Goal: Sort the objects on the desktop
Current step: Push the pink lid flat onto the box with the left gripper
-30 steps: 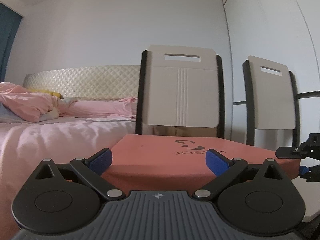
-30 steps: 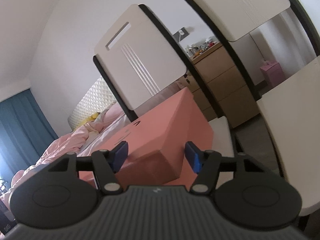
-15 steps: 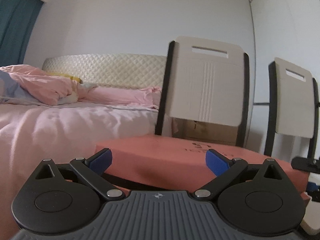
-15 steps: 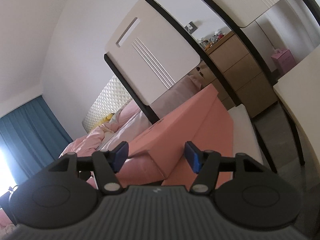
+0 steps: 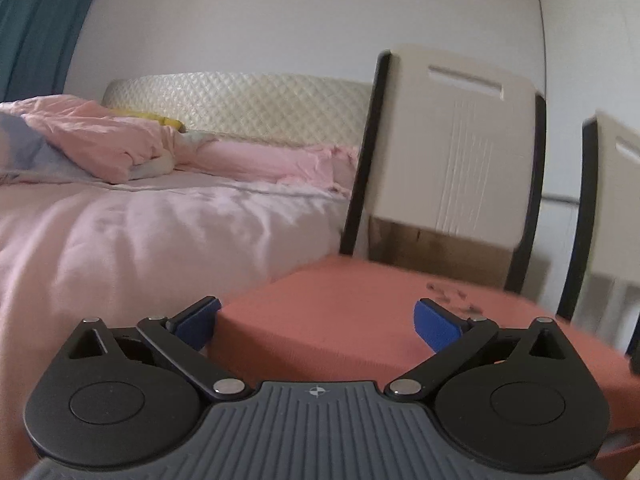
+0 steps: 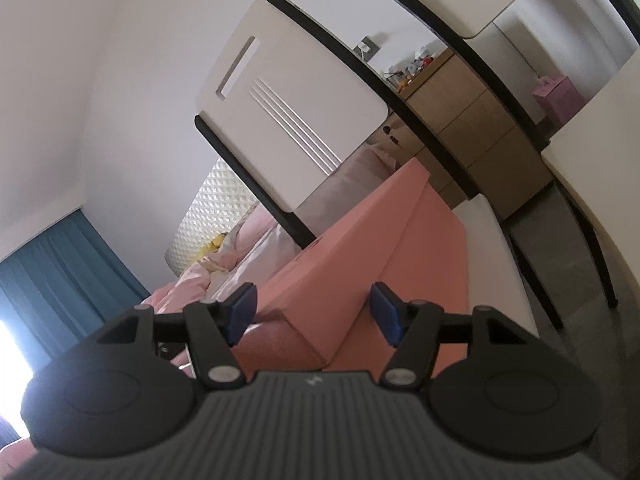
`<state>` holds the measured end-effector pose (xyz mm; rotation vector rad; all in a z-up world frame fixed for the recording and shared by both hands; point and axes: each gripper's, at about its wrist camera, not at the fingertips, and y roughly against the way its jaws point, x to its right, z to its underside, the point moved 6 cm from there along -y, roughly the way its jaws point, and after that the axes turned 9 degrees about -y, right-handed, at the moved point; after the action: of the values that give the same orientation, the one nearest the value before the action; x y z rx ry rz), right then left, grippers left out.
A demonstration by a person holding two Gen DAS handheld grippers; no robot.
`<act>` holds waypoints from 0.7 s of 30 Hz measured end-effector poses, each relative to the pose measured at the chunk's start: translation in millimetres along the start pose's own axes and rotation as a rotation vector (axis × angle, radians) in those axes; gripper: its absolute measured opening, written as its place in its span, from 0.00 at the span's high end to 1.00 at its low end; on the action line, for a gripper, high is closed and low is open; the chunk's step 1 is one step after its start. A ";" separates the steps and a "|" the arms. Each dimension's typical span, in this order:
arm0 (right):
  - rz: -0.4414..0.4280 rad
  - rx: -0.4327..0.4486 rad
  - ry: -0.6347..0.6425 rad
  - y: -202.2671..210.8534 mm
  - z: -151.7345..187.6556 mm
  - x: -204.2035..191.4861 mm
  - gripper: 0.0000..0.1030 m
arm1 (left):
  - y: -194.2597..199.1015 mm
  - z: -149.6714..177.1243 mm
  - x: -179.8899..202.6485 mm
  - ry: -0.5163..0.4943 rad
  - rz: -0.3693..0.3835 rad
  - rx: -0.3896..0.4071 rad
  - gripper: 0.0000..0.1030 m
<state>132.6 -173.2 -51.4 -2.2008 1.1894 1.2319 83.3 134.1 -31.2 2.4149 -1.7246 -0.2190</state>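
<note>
A flat salmon-pink box (image 5: 360, 312) with a dark logo on its lid lies level in front of a white chair. My left gripper (image 5: 316, 324) faces its near left corner. Its jaws are opening wide: the left pad (image 5: 196, 322) stands clear beside the corner, and the right pad (image 5: 436, 328) shows in front of the lid without pressing on it. In the right wrist view the same box (image 6: 352, 248) runs away from me, tilted in the frame. My right gripper (image 6: 312, 308) is shut on its near end, one pad on the lid and one on the underside.
Two white chairs with black frames (image 5: 452, 140) stand behind the box. A bed with pink bedding (image 5: 140, 216) fills the left. A white chair seat (image 6: 496, 264) lies under the box's far end. Behind it are a wooden dresser (image 6: 472, 128) and a pale tabletop edge (image 6: 600, 152).
The left gripper has swung left and its jaws have spread wider, so the box now sits to its right. The right gripper has rolled a little and keeps its hold on the box.
</note>
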 end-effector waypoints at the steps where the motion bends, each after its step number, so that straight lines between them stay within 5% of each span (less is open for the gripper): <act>1: 0.002 0.002 0.003 -0.8 -0.1 0.1 0.37 | -2.4 0.1 0.4 0.000 0.000 -0.006 0.00; 10: -0.012 0.006 -0.011 -1.4 -1.6 3.9 0.38 | -1.5 2.9 -7.1 0.021 0.118 -0.024 0.00; 21: -0.040 -0.011 0.023 12.1 -0.4 -1.4 0.38 | 17.3 9.0 -9.4 0.017 0.127 0.014 0.00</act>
<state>122.7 -179.8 -48.9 -2.2417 1.1436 1.2030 62.4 137.0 -36.0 2.2993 -1.8691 -0.1692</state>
